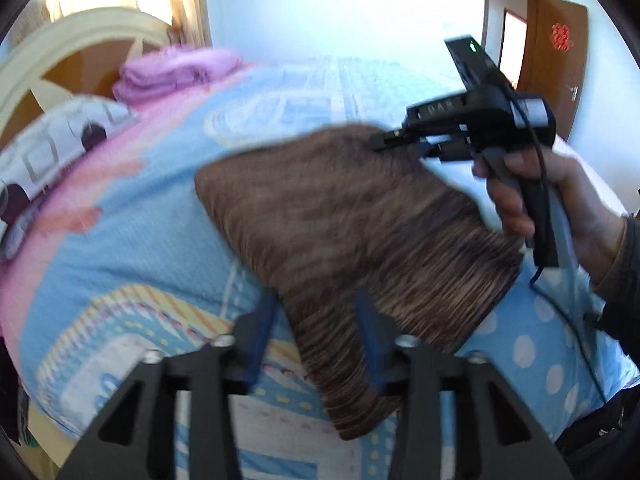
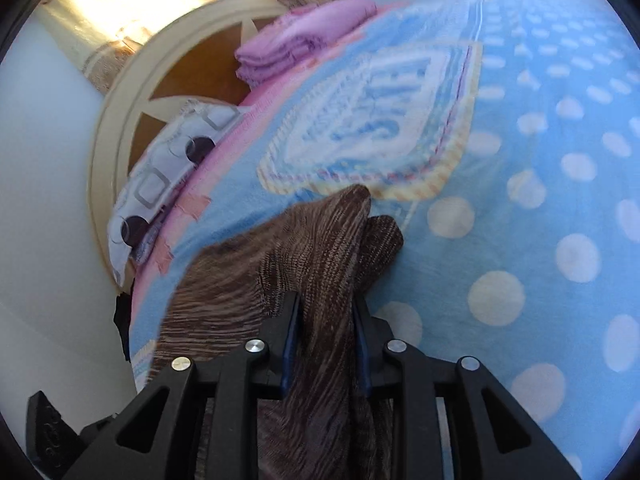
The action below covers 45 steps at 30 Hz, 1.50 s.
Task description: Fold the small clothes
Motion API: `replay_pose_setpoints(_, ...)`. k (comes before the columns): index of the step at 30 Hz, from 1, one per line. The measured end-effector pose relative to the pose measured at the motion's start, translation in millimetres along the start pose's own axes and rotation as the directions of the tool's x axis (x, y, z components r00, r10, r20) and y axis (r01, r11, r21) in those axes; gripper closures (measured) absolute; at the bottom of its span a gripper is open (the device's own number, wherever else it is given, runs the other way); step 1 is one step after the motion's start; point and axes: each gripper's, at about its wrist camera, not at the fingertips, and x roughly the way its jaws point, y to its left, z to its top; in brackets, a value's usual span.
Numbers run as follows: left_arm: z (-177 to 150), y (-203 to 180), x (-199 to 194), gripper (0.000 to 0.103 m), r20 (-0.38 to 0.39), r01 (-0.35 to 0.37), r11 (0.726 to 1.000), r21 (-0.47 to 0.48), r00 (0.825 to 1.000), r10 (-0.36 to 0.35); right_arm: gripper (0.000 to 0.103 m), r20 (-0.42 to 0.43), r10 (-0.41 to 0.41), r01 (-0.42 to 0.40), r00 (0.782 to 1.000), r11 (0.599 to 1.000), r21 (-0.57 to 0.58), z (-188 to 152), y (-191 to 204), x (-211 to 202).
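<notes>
The brown knit garment [image 1: 352, 240] lay on the bed [image 1: 120, 240]; the left gripper [image 1: 316, 344] stood wide over its edge, the right gripper [image 2: 326, 340] pinched a fold.

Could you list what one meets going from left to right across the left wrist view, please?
Cream headboard → patterned pillow → pink folded blanket → brown knitted garment → right gripper pinching the garment's far edge → the hand holding it → brown door.
</notes>
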Motion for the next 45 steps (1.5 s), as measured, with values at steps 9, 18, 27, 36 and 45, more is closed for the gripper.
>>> replay_pose_setpoints(9,13.2,29.2,24.4,0.023,0.046,-0.186,0.981,-0.058,0.981,0.189,0.063,-0.024,0.129,-0.131,0.991,0.984,-0.119,-59.0,51.2,-43.9)
replay_pose_setpoints(18,-10.7,50.1,30.1,0.01,0.012,-0.14,0.976,-0.167,0.99,0.144,0.068,0.068,0.124,-0.128,0.99,0.99,0.055,-112.4,-5.7,-59.7)
replay_pose_setpoints(27,1.1,44.2,-66.0,0.0,0.186,-0.169,0.965,-0.199,0.961,0.206,0.046,0.311,-0.192,0.241,0.931,0.962,-0.129,-134.4,90.0,-152.9)
replay_pose_setpoints(36,17.5,27.1,-104.0,0.0,0.271,-0.122,0.976,-0.183,0.948,0.169,0.039,0.439,-0.211,0.329,0.873,0.92,-0.212,-150.8,150.4,-209.3)
replay_pose_setpoints(45,17.8,24.4,-105.8,0.0,0.265,-0.122,0.977,-0.177,0.95,0.166,0.039,0.458,-0.197,0.333,0.867,0.912,-0.237,-158.8,165.8,-214.3)
